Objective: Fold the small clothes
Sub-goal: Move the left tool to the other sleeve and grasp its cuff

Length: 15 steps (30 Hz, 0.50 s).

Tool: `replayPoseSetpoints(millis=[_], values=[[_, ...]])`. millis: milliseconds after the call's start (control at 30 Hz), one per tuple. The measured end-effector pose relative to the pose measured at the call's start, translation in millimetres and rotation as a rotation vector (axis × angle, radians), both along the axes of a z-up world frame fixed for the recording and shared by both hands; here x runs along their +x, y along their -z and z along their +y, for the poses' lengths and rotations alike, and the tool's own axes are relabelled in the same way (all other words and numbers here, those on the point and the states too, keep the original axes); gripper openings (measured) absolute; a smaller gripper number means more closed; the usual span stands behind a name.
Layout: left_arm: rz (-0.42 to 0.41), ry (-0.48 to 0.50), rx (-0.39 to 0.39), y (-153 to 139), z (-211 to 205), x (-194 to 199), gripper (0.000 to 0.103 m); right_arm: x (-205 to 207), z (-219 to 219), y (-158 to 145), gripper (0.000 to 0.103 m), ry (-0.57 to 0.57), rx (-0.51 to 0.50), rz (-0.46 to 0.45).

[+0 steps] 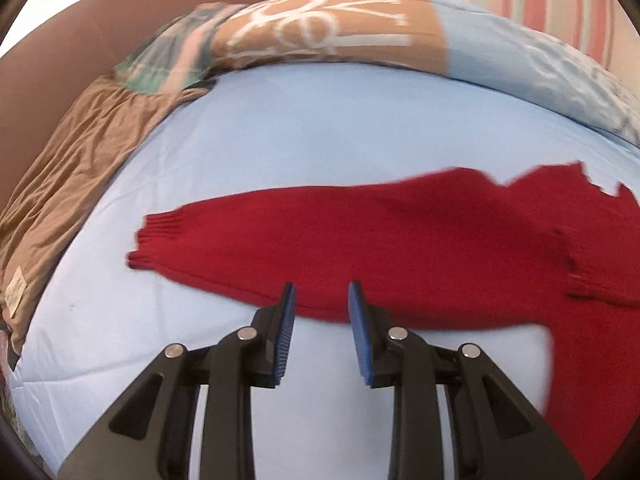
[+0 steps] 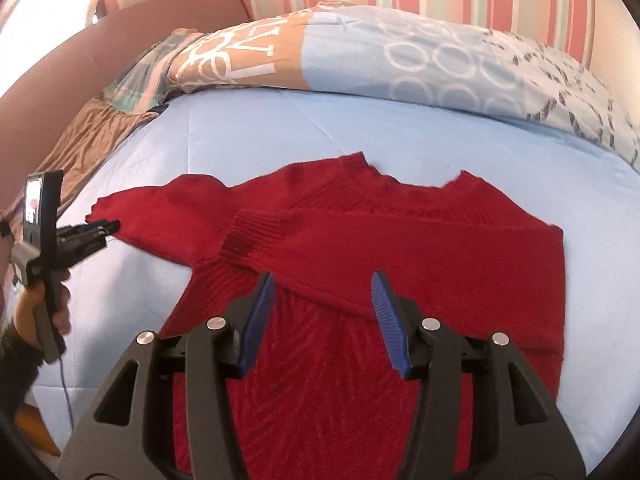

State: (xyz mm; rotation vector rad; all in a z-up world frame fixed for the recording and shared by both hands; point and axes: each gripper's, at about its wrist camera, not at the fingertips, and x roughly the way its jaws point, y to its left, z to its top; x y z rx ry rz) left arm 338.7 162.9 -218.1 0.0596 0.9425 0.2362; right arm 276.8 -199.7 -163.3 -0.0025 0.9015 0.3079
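**Two grippers above one red sweater**

We see the red sweater (image 2: 400, 240) lying flat on the light blue bedsheet (image 2: 280, 128), with one sleeve (image 2: 340, 248) folded across its chest and the other sleeve (image 1: 280, 240) stretched out sideways. Our left gripper (image 1: 321, 292) hovers over the lower edge of that outstretched sleeve, its blue pads (image 1: 286, 332) apart and gripping nothing. Our right gripper (image 2: 323, 284) hangs over the sweater's body with its jaws spread wider, also empty. A patterned pillow (image 2: 440, 56) lies at the far end of the bed, a brown blanket (image 1: 72, 168) along one side. We can make out no containers.
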Motion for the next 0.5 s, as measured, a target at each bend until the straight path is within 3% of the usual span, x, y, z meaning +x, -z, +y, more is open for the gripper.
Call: replayPoseSetpoints(millis=[200, 333, 500], values=[[-0.023, -0.100, -0.050, 2, 71, 6, 0.028, 17, 14, 21, 0.052, 0.077, -0.080, 0.005], [-0.044, -0.196, -0.144, 2, 119, 4, 0.028, 22, 21, 24, 0.052, 0.068, -0.108, -0.014], [-0.036, -0.302, -0.179, 12, 154, 2, 0.028, 32, 23, 28, 0.052, 0.052, -0.138, -0.005]])
